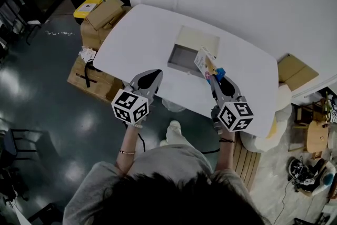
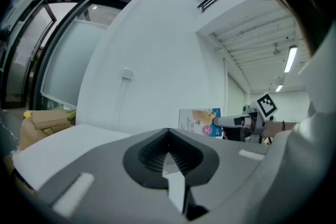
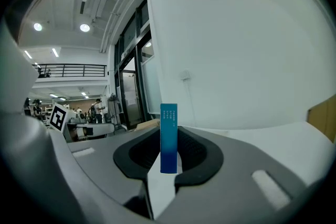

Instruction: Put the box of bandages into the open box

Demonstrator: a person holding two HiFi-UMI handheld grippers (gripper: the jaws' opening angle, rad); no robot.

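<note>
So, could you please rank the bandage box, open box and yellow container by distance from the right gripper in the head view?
1. Bandage box: in the right gripper's jaws.
2. Open box: just beyond, mid-table.
3. Yellow container: floor, far left.

"What kind of place is this?"

"A big work room, like a lab. Brown cardboard boxes (image 1: 100, 18) are piled on the dark floor (image 1: 47, 113) just left of the white table (image 1: 137, 34)."

"What else?"

"Long lamps (image 2: 289, 59) high over the table. Far past it are a balcony rail (image 3: 73, 68) and tall glass doors (image 3: 130, 94)."
</note>
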